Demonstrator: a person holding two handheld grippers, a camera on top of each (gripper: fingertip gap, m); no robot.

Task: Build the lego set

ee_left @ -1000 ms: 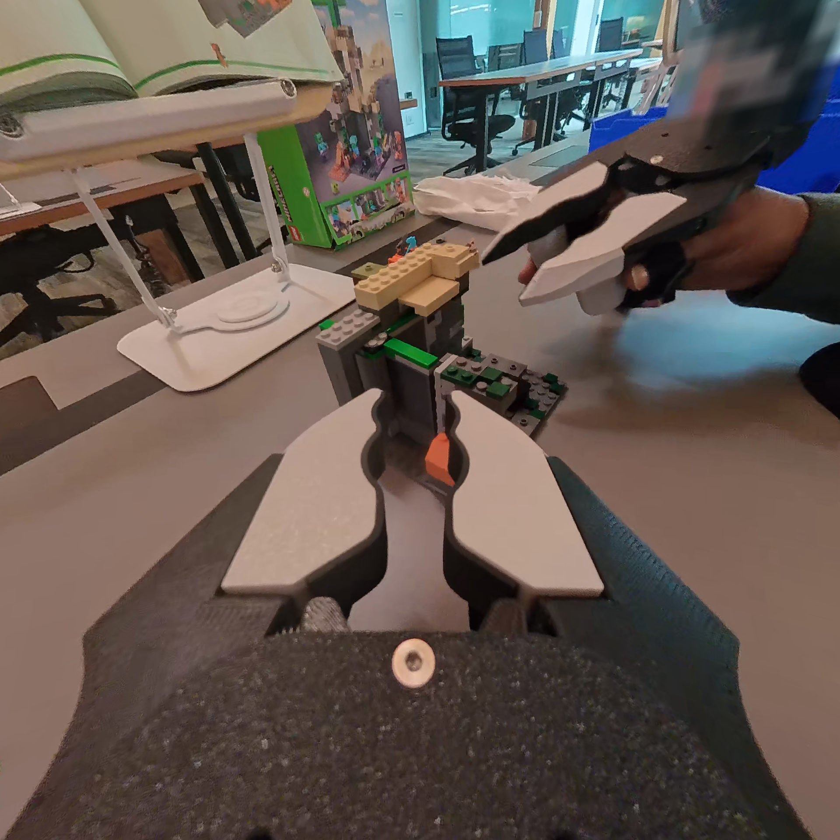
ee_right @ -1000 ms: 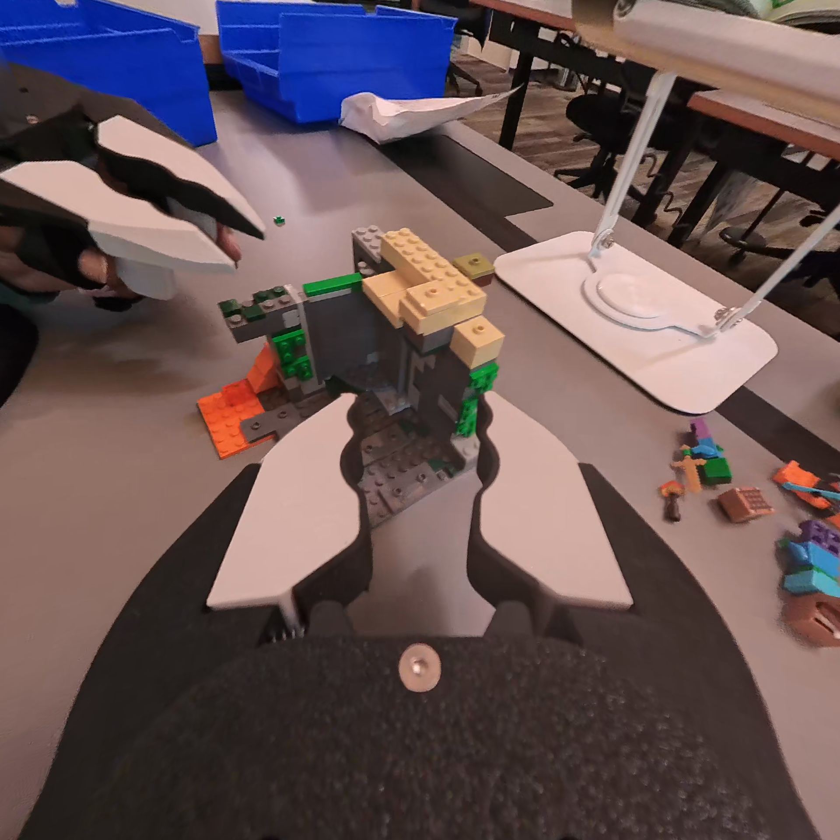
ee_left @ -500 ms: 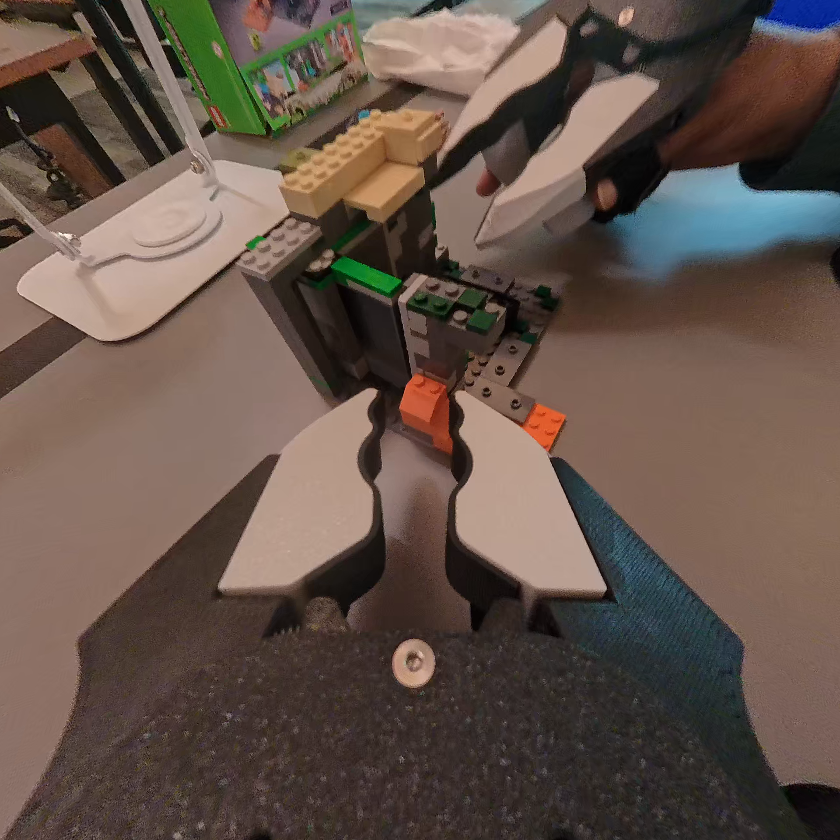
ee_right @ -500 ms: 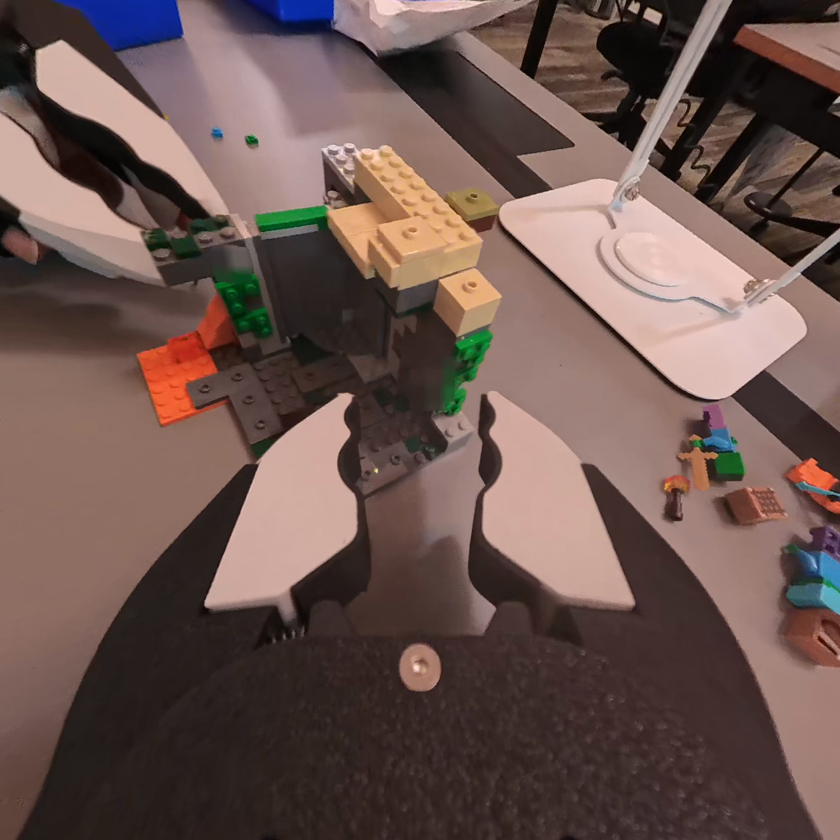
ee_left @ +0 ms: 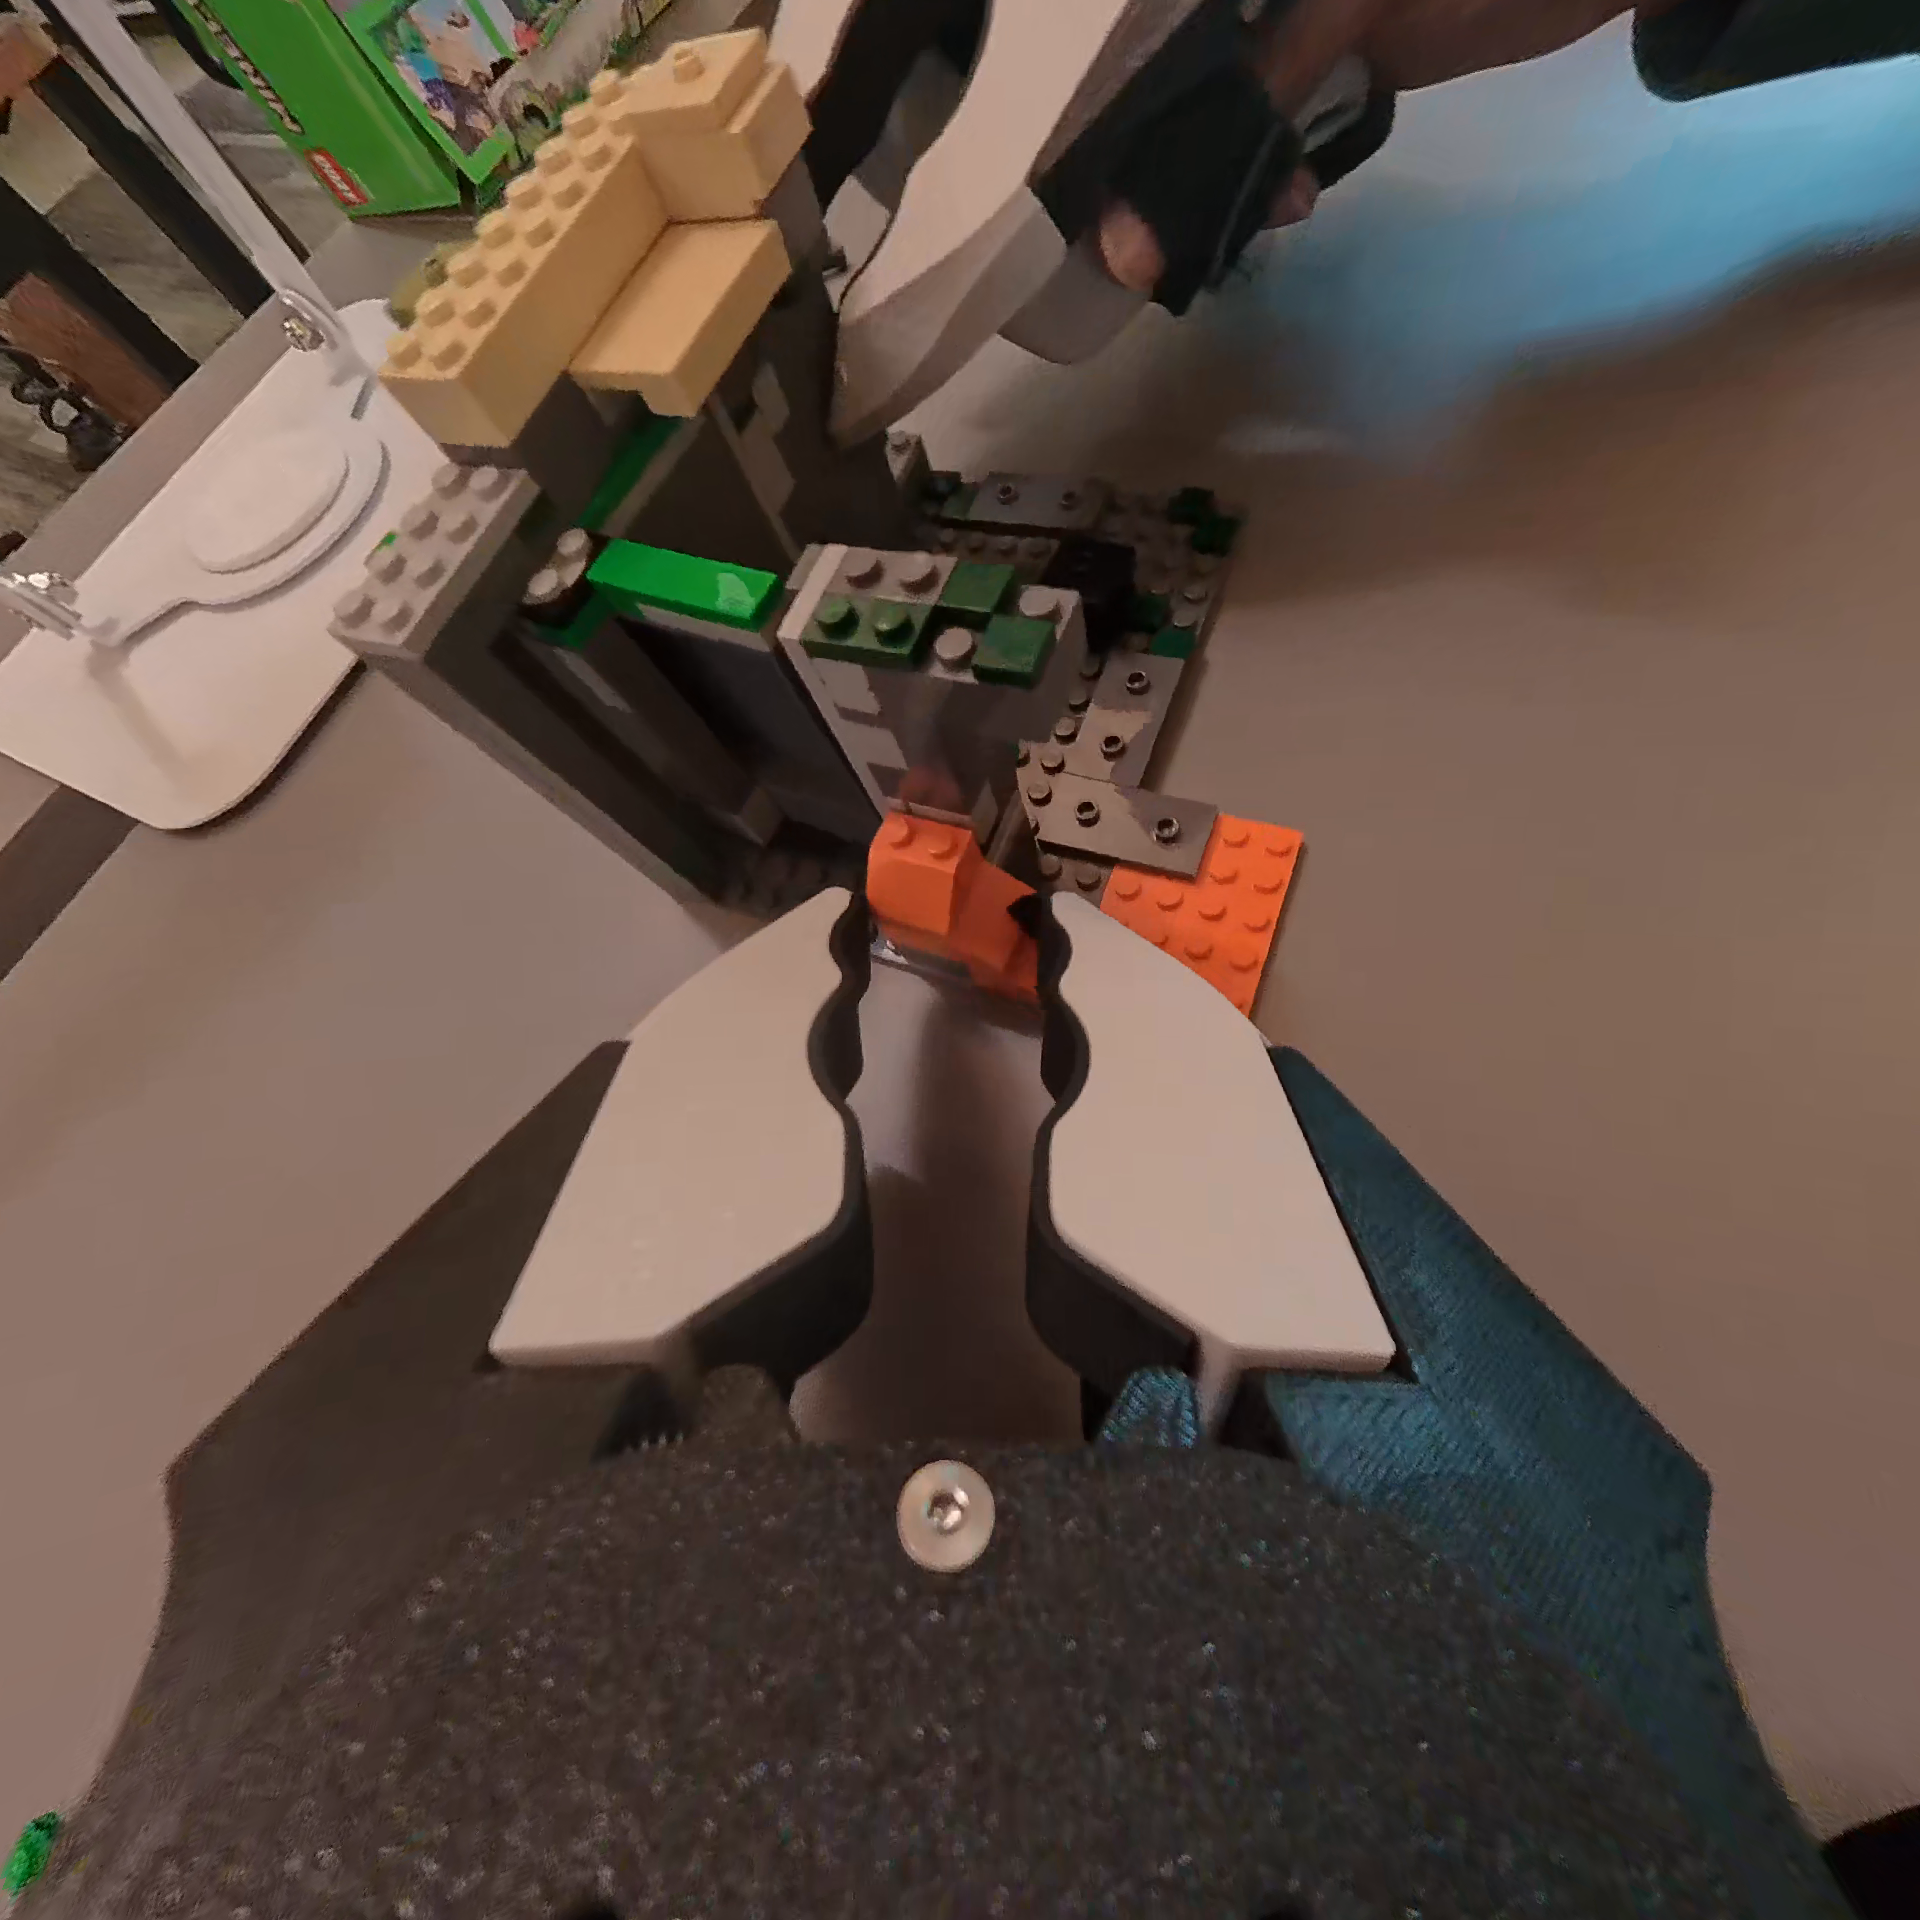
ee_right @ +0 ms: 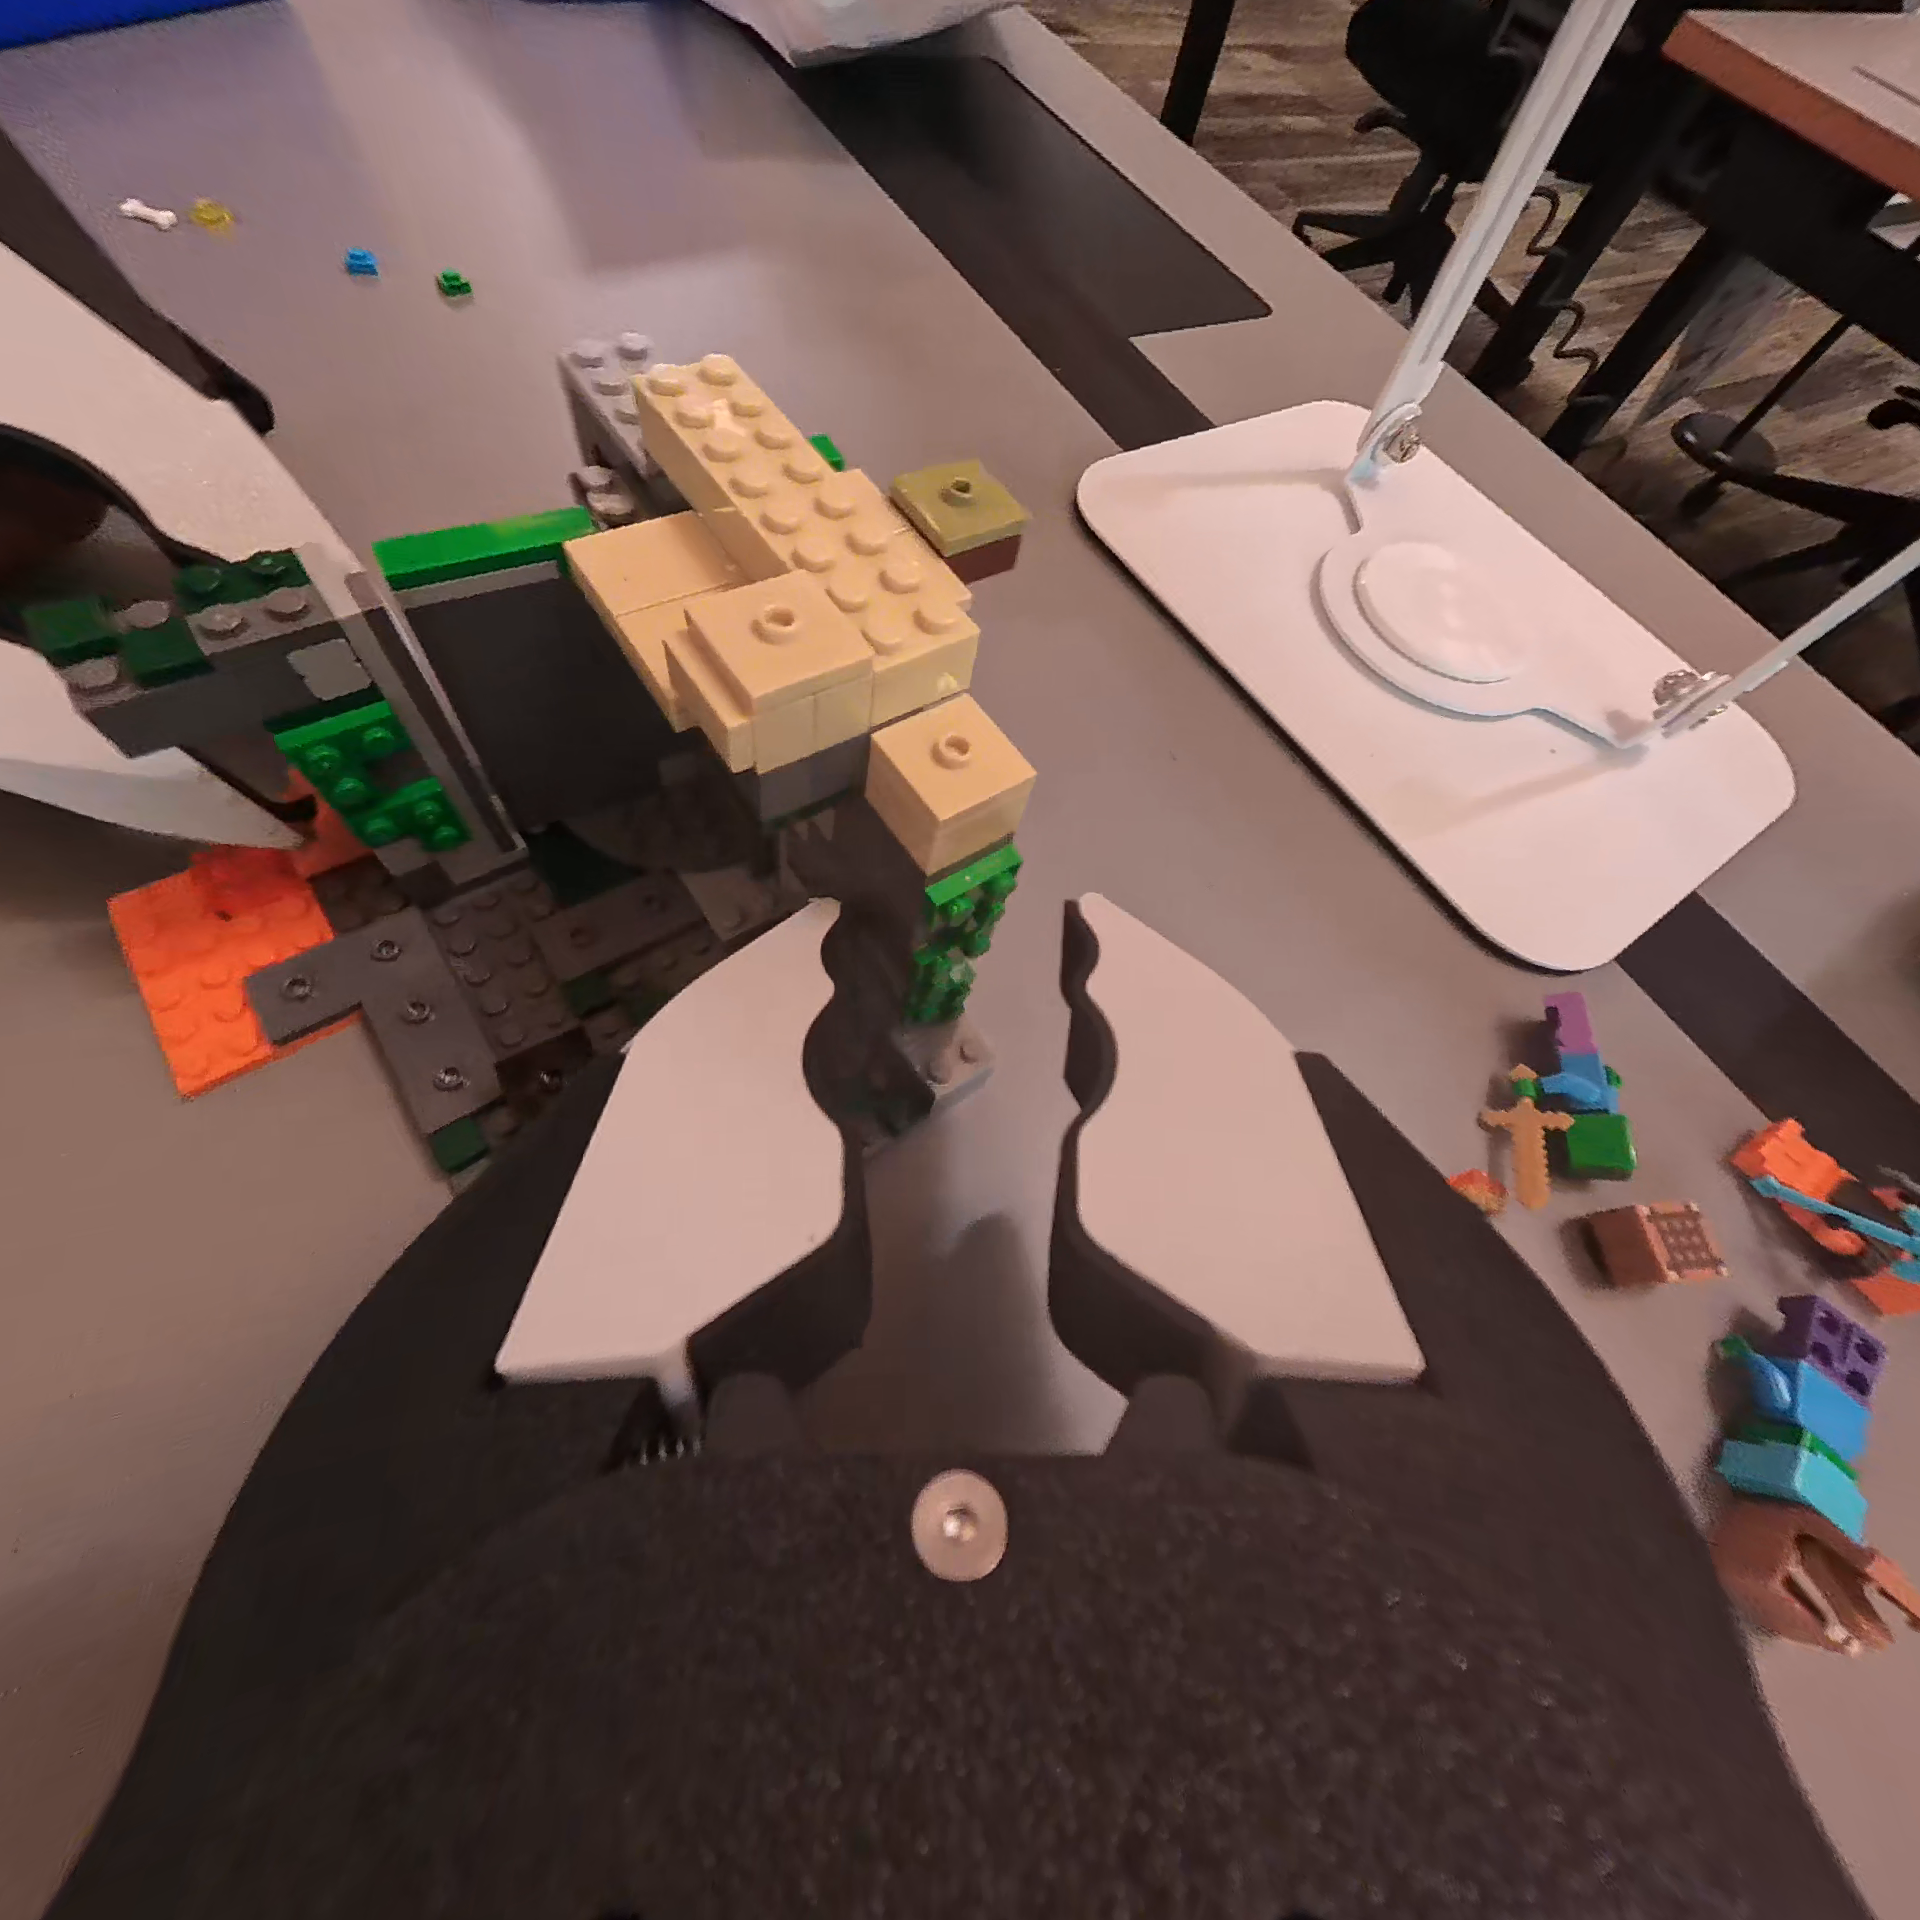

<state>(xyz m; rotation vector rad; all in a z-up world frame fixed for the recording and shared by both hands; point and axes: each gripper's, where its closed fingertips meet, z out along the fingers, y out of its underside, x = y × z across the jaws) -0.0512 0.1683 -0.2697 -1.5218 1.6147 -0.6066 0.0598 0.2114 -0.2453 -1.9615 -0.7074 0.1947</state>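
The lego model (ee_left: 727, 582) stands on the grey table: tan bricks on top (ee_right: 790, 582), dark grey walls, green pieces, an orange plate (ee_right: 197, 966) at its base. My left gripper (ee_left: 948, 909) is open, its tips on either side of the orange slope brick (ee_left: 935, 894) at the foot of a grey pillar; I cannot tell if they touch it. It also shows in the right wrist view (ee_right: 301, 696), around that pillar. My right gripper (ee_right: 951, 914) is open around the green vine column (ee_right: 961, 935). It also shows in the left wrist view (ee_left: 966, 343), behind the model.
A white stand base (ee_right: 1434, 665) lies right of the model. Loose figures and small parts (ee_right: 1579, 1122) lie at the right. Tiny pieces (ee_right: 358, 260) lie far left. An olive and brown block (ee_right: 961, 509) sits beside the model. A green box (ee_left: 384, 94) stands behind.
Both grippers have moved in close to the model from opposite sides. The left now flanks the orange slope brick, the right the green vine column. Jaw openings look unchanged.
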